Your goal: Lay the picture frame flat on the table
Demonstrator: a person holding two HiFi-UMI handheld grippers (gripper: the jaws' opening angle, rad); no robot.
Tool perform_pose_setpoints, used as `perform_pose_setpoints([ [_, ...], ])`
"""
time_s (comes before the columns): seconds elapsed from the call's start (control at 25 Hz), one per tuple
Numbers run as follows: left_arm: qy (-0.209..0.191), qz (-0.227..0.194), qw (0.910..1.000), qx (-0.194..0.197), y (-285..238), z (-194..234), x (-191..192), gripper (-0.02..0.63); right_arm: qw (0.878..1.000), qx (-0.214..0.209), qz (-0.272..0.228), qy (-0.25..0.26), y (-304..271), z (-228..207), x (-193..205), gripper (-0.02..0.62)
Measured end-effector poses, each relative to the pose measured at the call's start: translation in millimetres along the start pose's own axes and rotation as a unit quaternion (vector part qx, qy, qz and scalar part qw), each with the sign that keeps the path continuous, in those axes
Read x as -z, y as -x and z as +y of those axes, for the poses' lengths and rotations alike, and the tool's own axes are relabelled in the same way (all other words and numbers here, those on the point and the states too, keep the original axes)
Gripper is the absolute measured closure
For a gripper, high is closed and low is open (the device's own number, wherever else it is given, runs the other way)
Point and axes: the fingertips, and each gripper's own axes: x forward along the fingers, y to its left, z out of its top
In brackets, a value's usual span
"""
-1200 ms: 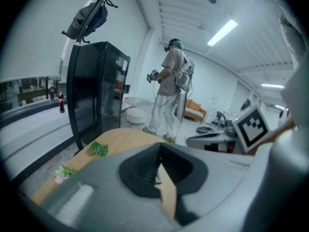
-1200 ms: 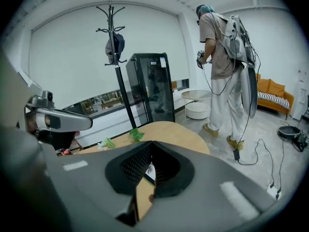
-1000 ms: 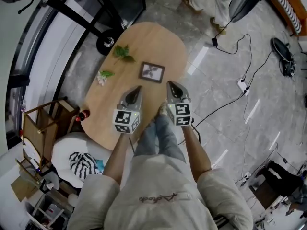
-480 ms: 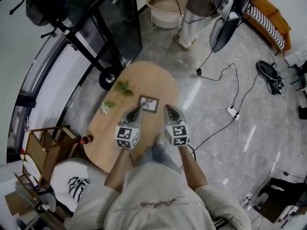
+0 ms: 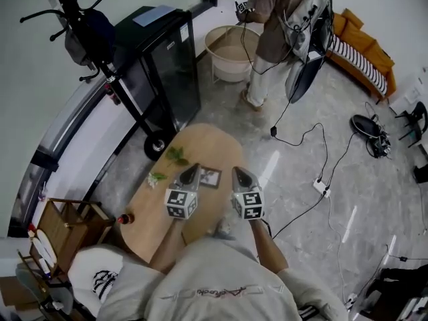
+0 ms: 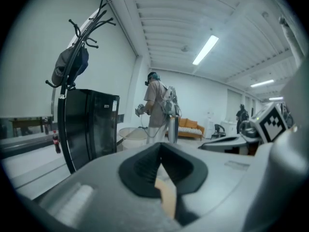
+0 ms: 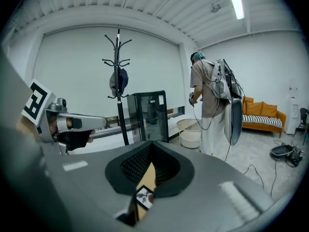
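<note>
Both my claws are held up above the oval wooden table (image 5: 223, 141), side by side and apart from each other. My left gripper (image 5: 190, 170) has its jaws drawn together, with nothing between the pads. My right gripper (image 5: 238, 173) is likewise fully closed and empty. The picture frame (image 5: 210, 177) lies flat on the tabletop, face up, below and between the two gripper tips, touched by neither. In the right gripper view it shows through the slot under the closed jaws. On the table to the left of the frame are a green leaf sprig (image 5: 176, 156) and a small white flower sprig (image 5: 157, 177). A small bottle (image 5: 124, 218) stands at the table's near left edge.
</note>
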Motion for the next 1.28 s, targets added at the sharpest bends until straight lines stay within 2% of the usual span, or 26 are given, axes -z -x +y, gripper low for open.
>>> perform_pose_setpoints([
  [0.4,-0.023,-0.05,0.9985,-0.004,-1,3,-68,0.606,0.999,0.005,-0.038,0.0,13,4,-52,0.592],
  [0.64,-0.036,-0.065,0.9972,-0.002,1,-1,-89,0.606,0.998,0.012,-0.057,0.0,20,-1,-69,0.592],
  [1.0,-0.045,-0.069,0.9966,0.009,-2,-12,-101,0.606,0.997,0.005,-0.071,-0.007,21,-5,-88,0.592],
  [1.28,-0.047,-0.062,0.9969,0.014,-3,-15,-97,0.606,0.998,0.002,-0.065,-0.007,18,-6,-80,0.592],
])
